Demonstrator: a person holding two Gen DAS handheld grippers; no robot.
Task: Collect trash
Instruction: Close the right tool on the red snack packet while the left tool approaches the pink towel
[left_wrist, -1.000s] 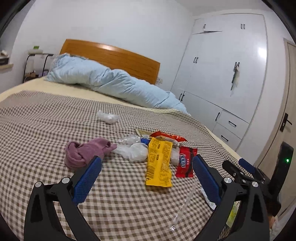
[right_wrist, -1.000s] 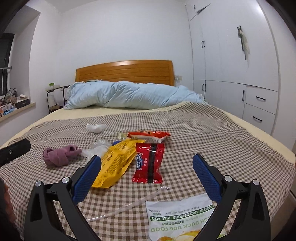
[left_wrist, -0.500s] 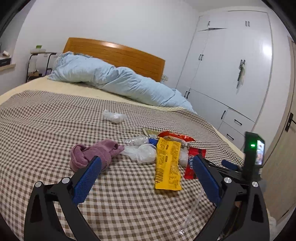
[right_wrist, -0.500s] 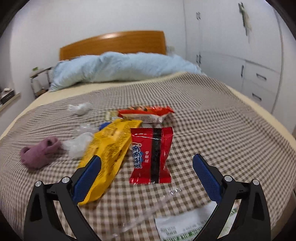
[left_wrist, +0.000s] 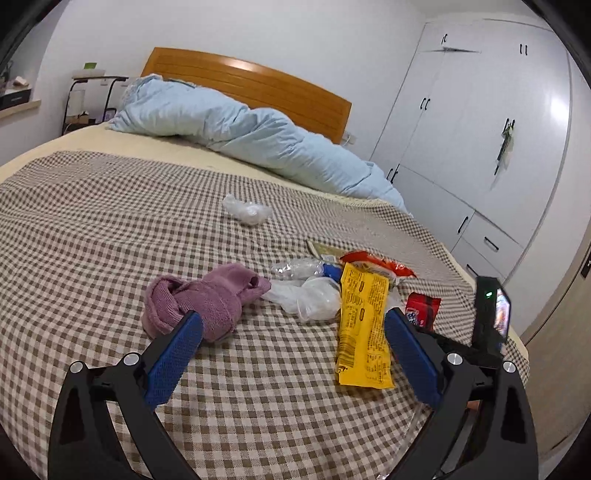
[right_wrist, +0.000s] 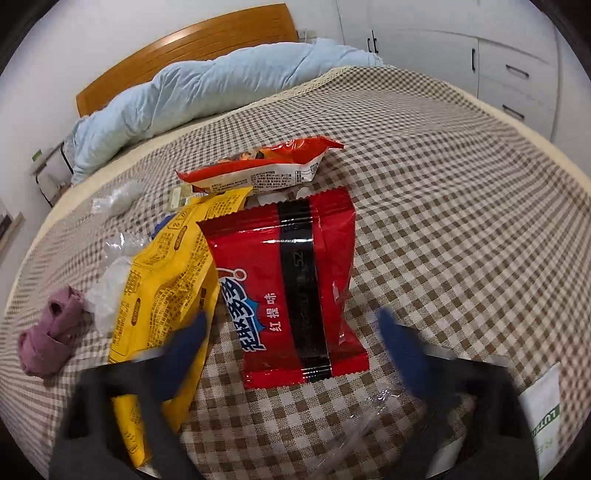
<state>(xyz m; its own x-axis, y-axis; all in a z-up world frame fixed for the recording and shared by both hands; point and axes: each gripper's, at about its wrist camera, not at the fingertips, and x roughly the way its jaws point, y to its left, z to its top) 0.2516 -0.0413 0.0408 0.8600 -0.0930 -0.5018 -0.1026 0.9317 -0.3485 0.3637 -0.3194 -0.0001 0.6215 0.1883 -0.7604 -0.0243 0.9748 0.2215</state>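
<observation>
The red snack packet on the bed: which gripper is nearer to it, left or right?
Right. The right gripper straddles the red snack packet's near end, jaws just closing. The left gripper hangs farther back, packet beyond its right finger.

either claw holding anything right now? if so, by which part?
Nothing held. Left claw is open over bare bedspread. Right claw, jaws just closing, straddles the red wrapper's near end, pads not yet on it.
</observation>
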